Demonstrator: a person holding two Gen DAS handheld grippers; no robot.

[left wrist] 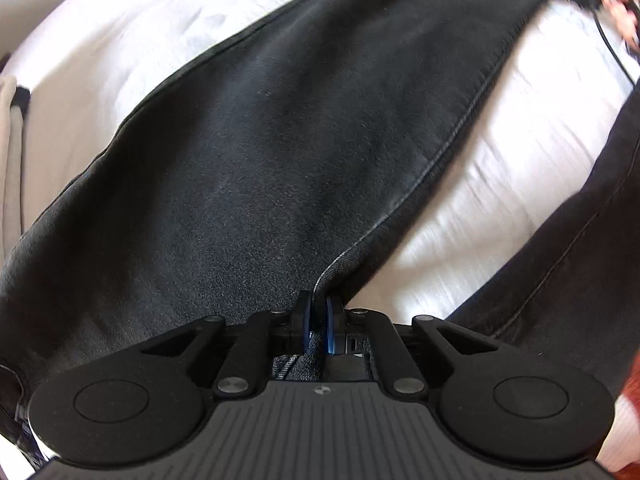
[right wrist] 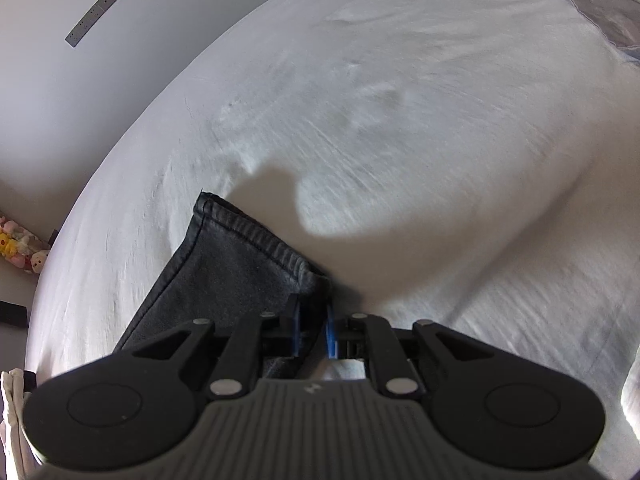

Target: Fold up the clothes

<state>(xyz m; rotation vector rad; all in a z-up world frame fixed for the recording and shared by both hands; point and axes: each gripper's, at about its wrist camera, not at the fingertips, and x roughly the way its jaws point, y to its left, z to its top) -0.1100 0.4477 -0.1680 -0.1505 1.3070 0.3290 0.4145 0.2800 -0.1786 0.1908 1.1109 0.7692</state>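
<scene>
Low in the left wrist view, the left hand-held gripper (left wrist: 319,314) is closed on a seam edge of the dark jeans (left wrist: 280,152), the denim bunched between its blue pads. From there one leg runs flat and straight toward the upper right of the frame, lying on the white bed (left wrist: 500,168). At that far end something blue and black shows — probably the other tool, though blur makes it hard to tell. A second stretch of dark cloth crosses the right edge, likely the other leg.

Across the lower centre of the right wrist view, the right hand-held gripper (right wrist: 313,314) is clamped on the corner of the hem (right wrist: 256,236), with the leg end spreading to the lower left over the bed (right wrist: 400,120). A grey cloth (right wrist: 600,12) lies in the upper right corner, well apart.

As a judgement, the folding is at an early stage: the jeans lie stretched out, no crease or doubled layer is visible, and both ends are only gripped. Still to come — bringing hem toward waist, then halving again and smoothing.
</scene>
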